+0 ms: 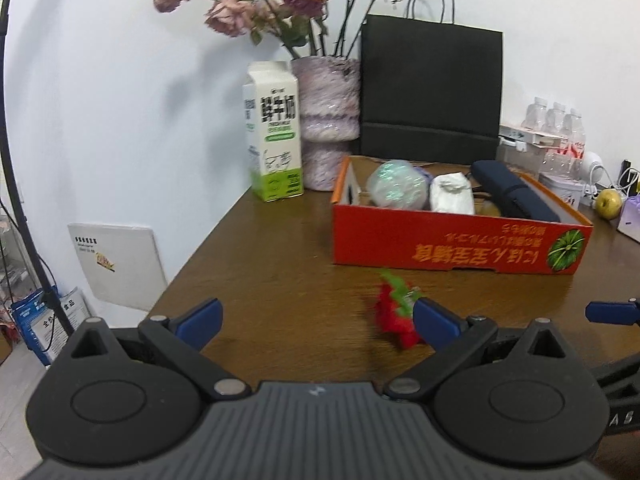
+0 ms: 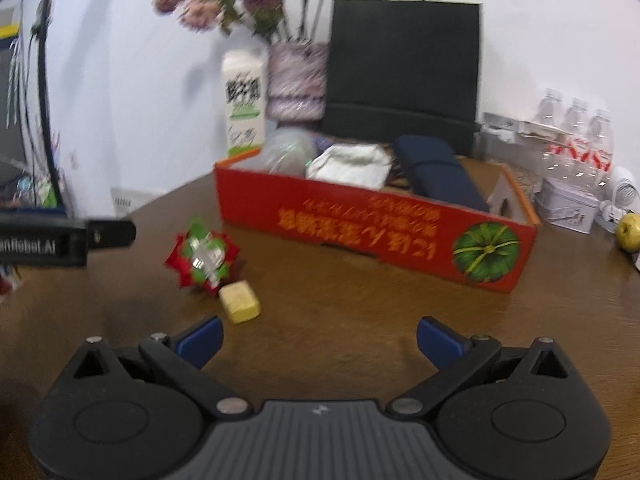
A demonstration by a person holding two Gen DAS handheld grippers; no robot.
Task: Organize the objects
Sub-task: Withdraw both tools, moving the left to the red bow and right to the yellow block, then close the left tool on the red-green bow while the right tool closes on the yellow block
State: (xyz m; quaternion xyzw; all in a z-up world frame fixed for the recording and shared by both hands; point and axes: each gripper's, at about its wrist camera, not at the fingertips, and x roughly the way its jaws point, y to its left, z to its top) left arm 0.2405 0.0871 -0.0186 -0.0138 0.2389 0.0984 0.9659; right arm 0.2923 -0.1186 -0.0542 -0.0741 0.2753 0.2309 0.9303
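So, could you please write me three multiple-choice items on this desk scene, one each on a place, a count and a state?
1. Where is the small yellow block?
A. in the red cardboard box
B. on the brown wooden table beside the red-and-green paper flower
C. by the green-and-white milk carton

2. How many clear bottles stand at the far right?
A. three
B. one
C. five

3. The right gripper is:
A. shut on the block
B. open, holding nothing
C. shut empty

Answers: B, the block lies outside the box; A, three caps show; B, fingers spread over bare table.
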